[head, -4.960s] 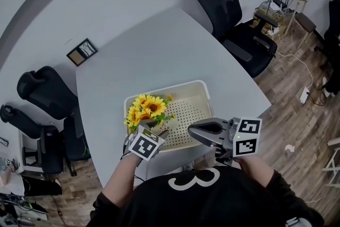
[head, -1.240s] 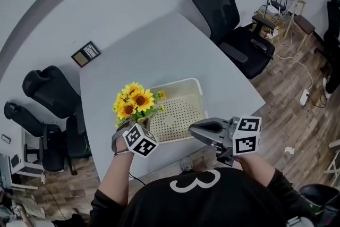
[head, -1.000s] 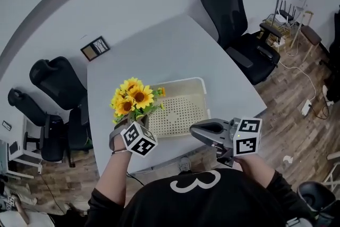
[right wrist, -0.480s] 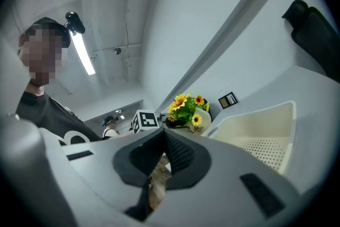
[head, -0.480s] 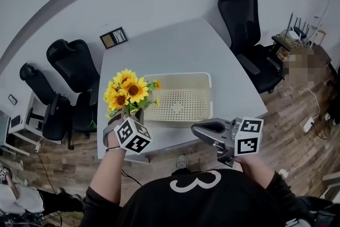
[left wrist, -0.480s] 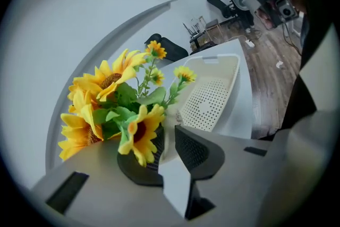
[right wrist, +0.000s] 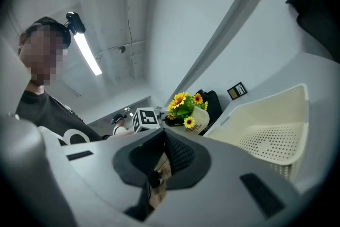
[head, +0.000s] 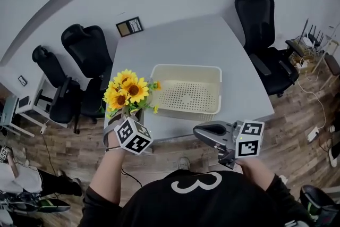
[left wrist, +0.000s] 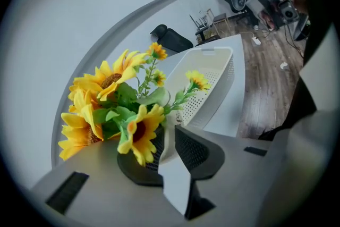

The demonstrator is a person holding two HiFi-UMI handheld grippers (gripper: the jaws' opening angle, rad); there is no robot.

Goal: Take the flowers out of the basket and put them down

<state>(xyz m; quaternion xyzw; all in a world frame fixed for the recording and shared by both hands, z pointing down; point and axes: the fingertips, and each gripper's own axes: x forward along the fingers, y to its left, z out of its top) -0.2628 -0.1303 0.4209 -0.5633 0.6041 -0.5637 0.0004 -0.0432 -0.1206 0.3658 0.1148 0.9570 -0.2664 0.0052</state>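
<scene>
I had my left gripper clenched on the flowers, held up just left of the basket at the table edge, while my right gripper hung empty, jaws together.

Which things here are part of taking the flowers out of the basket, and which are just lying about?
In the job: flowers, basket, left hand-held gripper holding the flowers.
Just lying about: framed picture, black office chairs.

Place: an office.
Seating: black swivel chairs beyond my left claw, to its left.
Furniture: grey meeting table ahead of it.
</scene>
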